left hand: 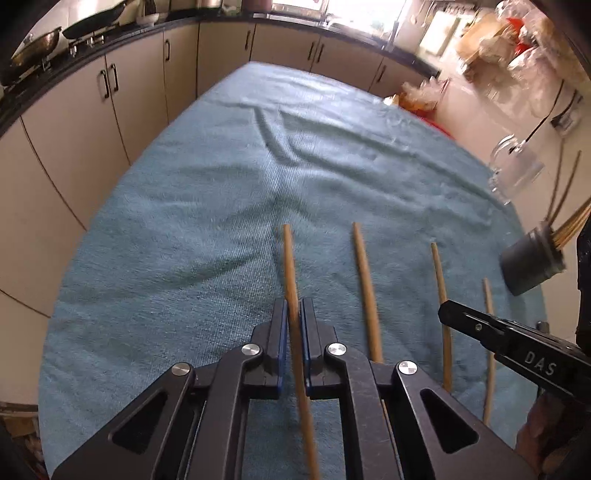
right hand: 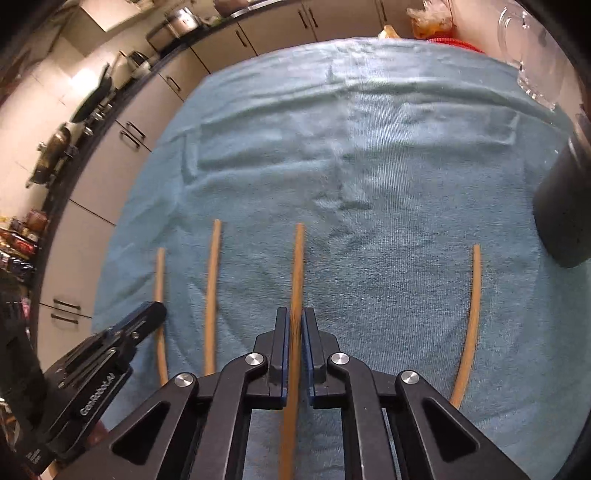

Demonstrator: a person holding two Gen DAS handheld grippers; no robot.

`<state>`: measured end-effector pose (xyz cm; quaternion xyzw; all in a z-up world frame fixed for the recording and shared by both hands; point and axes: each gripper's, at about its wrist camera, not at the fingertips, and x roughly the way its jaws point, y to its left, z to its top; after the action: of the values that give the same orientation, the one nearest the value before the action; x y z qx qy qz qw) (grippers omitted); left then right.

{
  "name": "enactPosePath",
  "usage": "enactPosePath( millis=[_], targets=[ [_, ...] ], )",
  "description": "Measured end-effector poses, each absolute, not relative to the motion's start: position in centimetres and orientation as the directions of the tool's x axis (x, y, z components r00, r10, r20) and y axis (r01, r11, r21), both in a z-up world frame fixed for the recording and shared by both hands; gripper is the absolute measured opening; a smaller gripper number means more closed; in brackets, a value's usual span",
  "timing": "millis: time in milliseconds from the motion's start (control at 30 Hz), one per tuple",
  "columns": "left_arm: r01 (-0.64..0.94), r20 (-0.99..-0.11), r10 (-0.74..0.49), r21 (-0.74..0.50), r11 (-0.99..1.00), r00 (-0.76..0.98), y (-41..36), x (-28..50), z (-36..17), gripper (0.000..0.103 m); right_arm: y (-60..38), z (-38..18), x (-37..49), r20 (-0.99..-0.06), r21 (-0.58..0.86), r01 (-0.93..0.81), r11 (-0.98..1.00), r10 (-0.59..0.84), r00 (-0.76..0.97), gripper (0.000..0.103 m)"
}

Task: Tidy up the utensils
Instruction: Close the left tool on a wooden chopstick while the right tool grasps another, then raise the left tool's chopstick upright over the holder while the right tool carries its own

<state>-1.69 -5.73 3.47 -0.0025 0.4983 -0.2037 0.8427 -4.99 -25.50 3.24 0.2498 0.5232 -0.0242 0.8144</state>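
Left wrist view: the left claw (left hand: pixel 294 317) pinches the leftmost chopstick (left hand: pixel 290 266) near the surface's near edge; a dark holder (left hand: pixel 532 262) at the right edge already has several, seemingly.

Right wrist view: the right claw (right hand: pixel 295 328) clamps the third chopstick (right hand: pixel 298 266); two lie loose.

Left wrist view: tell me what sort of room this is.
Most likely a home kitchen: pans sit on a dark counter above cream cabinets, and chopsticks lie on a blue towel.
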Motion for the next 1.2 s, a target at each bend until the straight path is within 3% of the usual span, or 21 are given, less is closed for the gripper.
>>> enactPosePath(
  millis=[267, 600, 1200],
  targets=[
    [0.381, -0.739, -0.407, -0.218, 0.899, 0.537, -4.9, -5.3, 9.1, 0.006, -26.2, 9.6, -10.4, -0.72, 0.439, 0.199, 0.876, 0.21, 0.661, 0.007],
    [0.424, -0.65, -0.444, -0.2, 0.883, 0.616, -3.9, -9.6, 14.1, 0.006, -25.2, 14.4, -17.1, -0.55, 0.403, 0.106, 0.909, 0.148, 0.822, 0.007],
    [0.453, -0.611, -0.457, -0.174, 0.874, 0.647, -5.2, -11.5, 16.7, 0.006, -26.2, 16.1, -19.9, -0.478, 0.413, 0.121, 0.903, 0.102, 0.873, 0.007]
  ],
)
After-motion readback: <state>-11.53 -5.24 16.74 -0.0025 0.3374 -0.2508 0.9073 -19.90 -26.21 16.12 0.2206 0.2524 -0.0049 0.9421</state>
